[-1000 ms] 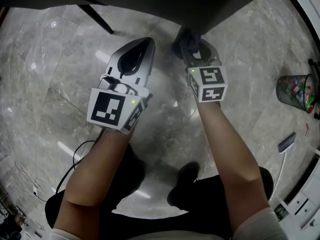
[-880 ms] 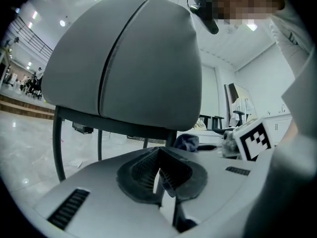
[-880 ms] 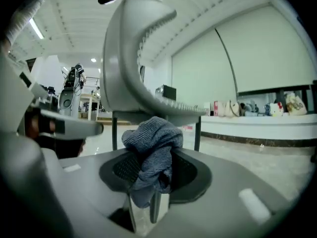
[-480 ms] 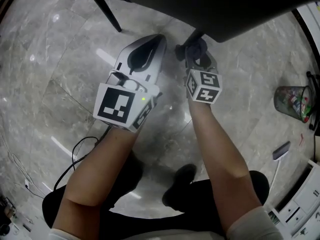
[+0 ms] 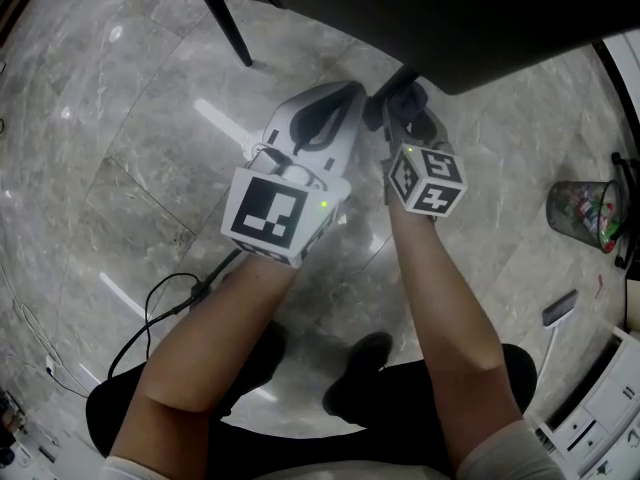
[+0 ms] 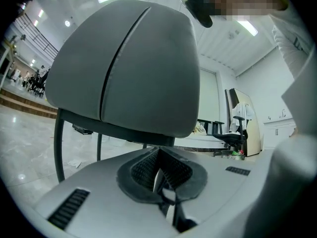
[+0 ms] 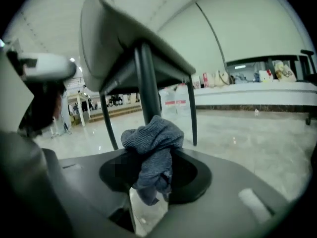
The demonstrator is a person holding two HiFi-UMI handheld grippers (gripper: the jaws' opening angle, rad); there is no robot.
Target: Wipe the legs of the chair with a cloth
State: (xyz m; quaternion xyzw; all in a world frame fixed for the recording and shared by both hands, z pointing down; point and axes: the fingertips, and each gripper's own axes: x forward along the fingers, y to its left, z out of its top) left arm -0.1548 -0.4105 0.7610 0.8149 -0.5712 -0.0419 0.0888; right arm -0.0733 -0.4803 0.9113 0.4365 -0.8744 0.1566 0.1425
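The right gripper (image 7: 151,180) has its jaws clamped on a bunched blue-grey cloth (image 7: 151,145), which bulges out above the pads. The cloth sits right up against the chair's nearest dark leg (image 7: 147,81), low under the seat (whether it truly presses on the metal cannot be told). In the head view the same gripper (image 5: 404,118) and cloth (image 5: 398,98) lie just below the front edge of the chair (image 5: 400,13).

The left gripper (image 6: 158,158) has its ribbed pads drawn together to a narrow slit, with nothing between them. It points up at the chair's grey shell (image 6: 124,68). From above, it (image 5: 343,96) lies beside the right one, just short of the chair's edge and clear of the cloth.

Another thin leg (image 5: 228,30) slants down to the grey marble floor (image 5: 100,168) on the left side of the chair. A mesh waste bin (image 5: 585,213) stands well off to the chair's right. A black cable (image 5: 180,293) loops on the floor, well apart from the chair.
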